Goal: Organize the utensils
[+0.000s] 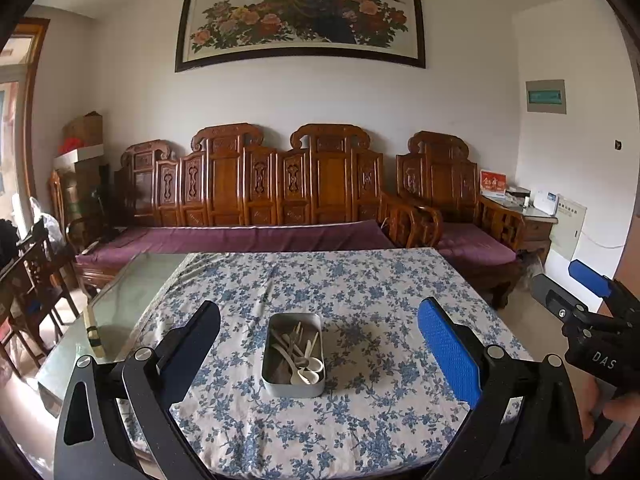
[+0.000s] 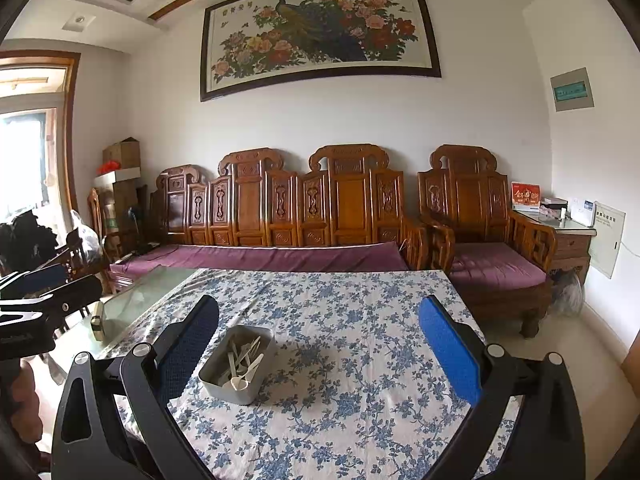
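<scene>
A grey metal tin (image 1: 294, 388) stands on the blue floral tablecloth (image 1: 360, 288) and holds several pale plastic spoons and forks (image 1: 302, 356). My left gripper (image 1: 320, 332) is open and empty, held above the table's near side with the tin between its fingers in view. My right gripper (image 2: 320, 332) is open and empty; the tin (image 2: 236, 390) with its utensils (image 2: 244, 360) lies just inside its left finger (image 2: 188, 352). The right gripper also shows at the right edge of the left wrist view (image 1: 568, 280).
The cloth covers most of a glass-topped table (image 1: 132, 292); bare glass shows at the left with a small taped block (image 1: 93, 332) on it. A carved wooden sofa (image 1: 248, 200) with purple cushions stands behind. Chairs (image 1: 32, 280) stand left.
</scene>
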### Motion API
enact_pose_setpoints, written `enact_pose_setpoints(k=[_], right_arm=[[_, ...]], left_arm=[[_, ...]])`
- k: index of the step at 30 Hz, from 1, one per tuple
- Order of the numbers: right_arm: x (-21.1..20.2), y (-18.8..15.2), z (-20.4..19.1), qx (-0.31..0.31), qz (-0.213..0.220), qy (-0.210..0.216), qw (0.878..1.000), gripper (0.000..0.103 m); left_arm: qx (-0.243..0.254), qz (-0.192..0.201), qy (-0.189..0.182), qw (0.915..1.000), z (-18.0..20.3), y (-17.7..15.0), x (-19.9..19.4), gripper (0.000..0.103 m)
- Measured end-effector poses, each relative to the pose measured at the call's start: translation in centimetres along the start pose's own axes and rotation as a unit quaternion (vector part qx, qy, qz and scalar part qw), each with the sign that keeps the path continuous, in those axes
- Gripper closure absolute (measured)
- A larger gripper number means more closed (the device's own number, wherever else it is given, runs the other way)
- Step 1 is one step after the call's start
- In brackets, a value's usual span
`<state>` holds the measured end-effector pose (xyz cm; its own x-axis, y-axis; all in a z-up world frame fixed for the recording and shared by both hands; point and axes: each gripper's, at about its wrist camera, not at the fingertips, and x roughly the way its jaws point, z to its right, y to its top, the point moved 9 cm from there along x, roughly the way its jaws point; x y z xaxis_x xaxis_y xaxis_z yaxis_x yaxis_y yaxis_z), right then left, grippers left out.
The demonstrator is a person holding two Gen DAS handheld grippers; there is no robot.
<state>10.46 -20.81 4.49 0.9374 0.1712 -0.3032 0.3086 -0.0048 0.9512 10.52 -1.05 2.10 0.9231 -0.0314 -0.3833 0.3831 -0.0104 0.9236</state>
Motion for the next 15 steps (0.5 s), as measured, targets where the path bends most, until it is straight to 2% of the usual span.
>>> enact_pose_setpoints(k=[15], right_arm=[[0.00,0.03,-0.03,0.001,0.000,0.001,1.000,0.002]], left_arm=[[0.000,-0.002,0.000,1.0000,0.03,-0.06,-0.03,0.008]])
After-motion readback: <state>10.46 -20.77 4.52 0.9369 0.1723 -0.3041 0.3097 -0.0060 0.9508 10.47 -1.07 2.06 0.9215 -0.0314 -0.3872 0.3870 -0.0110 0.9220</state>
